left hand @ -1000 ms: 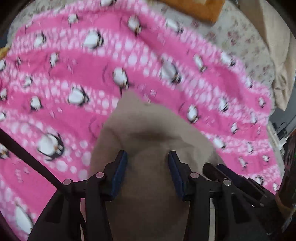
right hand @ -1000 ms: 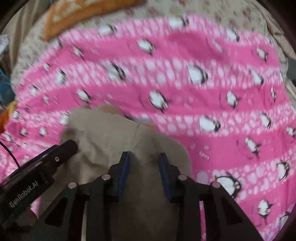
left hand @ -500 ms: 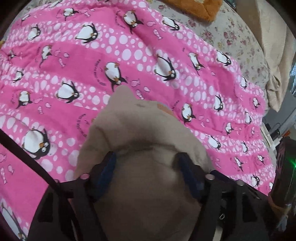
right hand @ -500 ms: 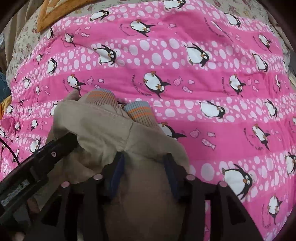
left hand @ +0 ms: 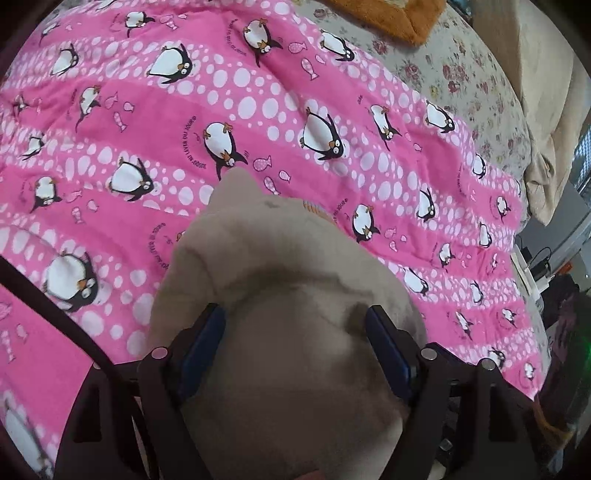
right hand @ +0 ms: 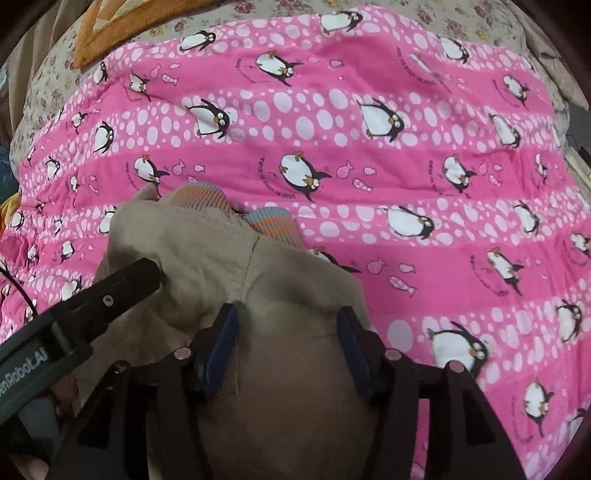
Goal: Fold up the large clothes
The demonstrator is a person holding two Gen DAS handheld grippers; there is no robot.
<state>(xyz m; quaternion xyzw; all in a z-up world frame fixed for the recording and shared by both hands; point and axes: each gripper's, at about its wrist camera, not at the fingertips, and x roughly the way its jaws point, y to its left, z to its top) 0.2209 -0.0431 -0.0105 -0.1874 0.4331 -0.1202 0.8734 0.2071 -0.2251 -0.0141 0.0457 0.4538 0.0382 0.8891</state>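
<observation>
A tan garment point(left hand: 280, 266) lies bunched in a folded heap on the pink penguin blanket point(left hand: 258, 92). My left gripper point(left hand: 295, 325) straddles its near end and its jaws are opening, the blue pads standing wide beside the cloth. In the right wrist view the same tan garment point(right hand: 192, 251) shows two striped knit cuffs point(right hand: 271, 223) at its far edge. My right gripper point(right hand: 288, 325) is also opening, with the cloth lying loose between its pads. The left gripper's black body point(right hand: 122, 284) rests across the heap's left side.
The pink blanket point(right hand: 332, 110) covers a bed with a floral sheet point(left hand: 461, 74). An orange cushion point(left hand: 399, 14) lies at the far edge, and a beige cloth point(left hand: 546, 110) hangs at the right. A black cable point(left hand: 55, 306) crosses the lower left.
Both grippers' jaws have spread well apart from their tight pinch on the tan garment. The heap has settled on the blanket, and its striped cuffs now show.
</observation>
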